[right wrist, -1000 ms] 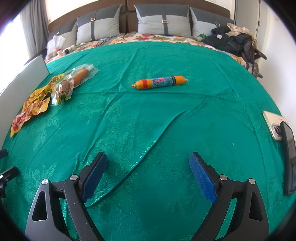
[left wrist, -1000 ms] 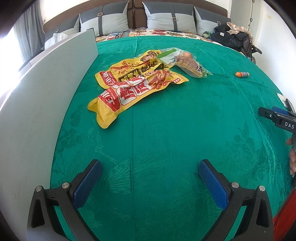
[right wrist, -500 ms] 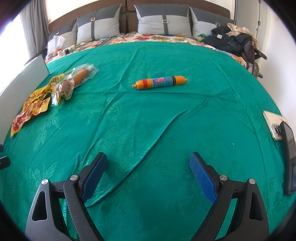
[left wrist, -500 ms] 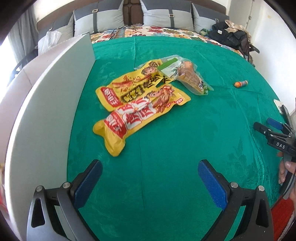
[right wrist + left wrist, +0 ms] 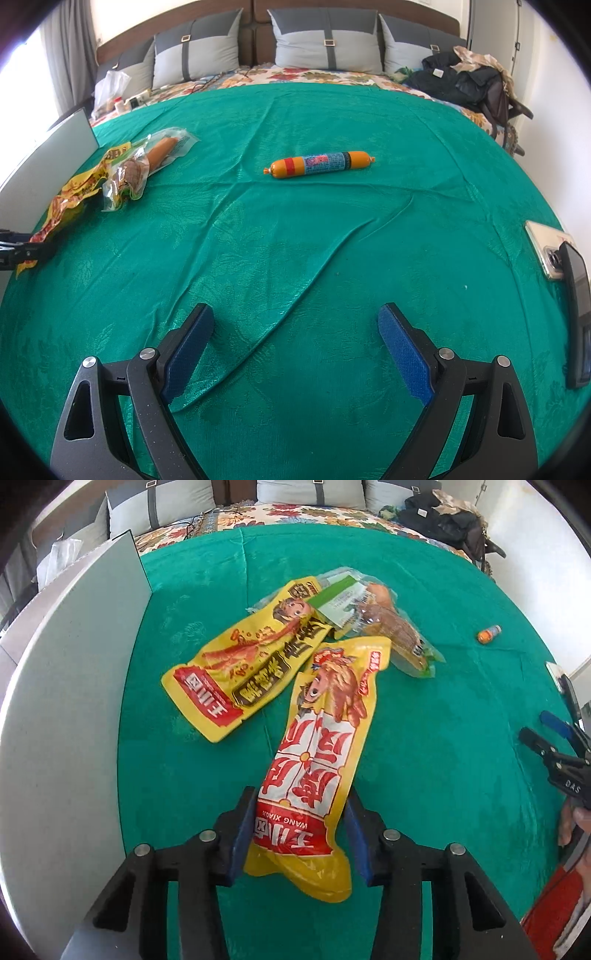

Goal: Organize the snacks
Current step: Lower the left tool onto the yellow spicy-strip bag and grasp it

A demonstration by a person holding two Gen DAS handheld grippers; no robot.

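On the green bedspread point(image 5: 332, 258) of the bed, the left tongs point(image 5: 295, 834) have just been closing and now pinch the near end of the yellow-and-red snack pouch point(image 5: 325, 738), which a moment ago lay beyond their wide jaws; a pick-up seems underway. The pouch is glossy, flat and floppy, overlapping a second yellow pouch point(image 5: 240, 672). The right tongs point(image 5: 295, 347) hang wide, empty, the orange sausage stick point(image 5: 319, 165) well beyond.
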